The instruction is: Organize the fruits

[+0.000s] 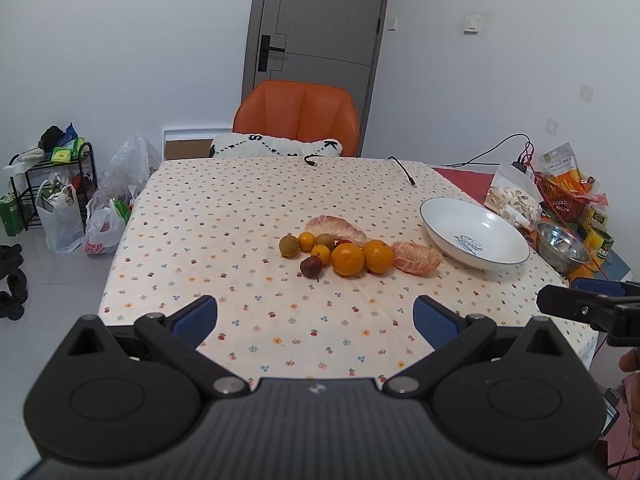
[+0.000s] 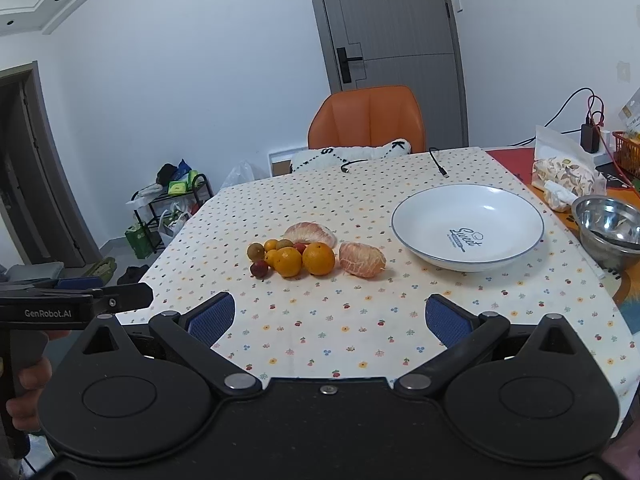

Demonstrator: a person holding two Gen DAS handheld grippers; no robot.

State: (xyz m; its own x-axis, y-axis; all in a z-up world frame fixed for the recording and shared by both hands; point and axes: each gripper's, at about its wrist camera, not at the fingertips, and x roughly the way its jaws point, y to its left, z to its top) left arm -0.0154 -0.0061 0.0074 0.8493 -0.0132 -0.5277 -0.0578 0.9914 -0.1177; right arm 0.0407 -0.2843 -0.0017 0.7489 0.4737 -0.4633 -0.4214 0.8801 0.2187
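A cluster of fruit lies mid-table on the flowered cloth: two oranges (image 1: 348, 259) (image 2: 318, 258), a peeled citrus (image 1: 416, 257) (image 2: 362, 259), a pomelo wedge (image 1: 336, 227) (image 2: 310, 233), small kumquats (image 1: 307, 241), a brown longan (image 1: 289, 245) and a dark red jujube (image 1: 311, 266) (image 2: 259, 268). An empty white bowl (image 1: 516, 256) (image 2: 520, 248) stands to the right of them. My left gripper (image 1: 316, 320) is open and empty, near the front edge. My right gripper (image 2: 330, 318) is open and empty, also short of the fruit.
A steel bowl (image 2: 608, 232), snack bags (image 2: 564, 176) and a red basket (image 1: 556, 196) crowd the right side. Cables (image 2: 438, 164) lie at the far edge. An orange chair (image 1: 298, 116) stands behind the table. Bags and a rack (image 1: 52, 184) stand on the floor at left.
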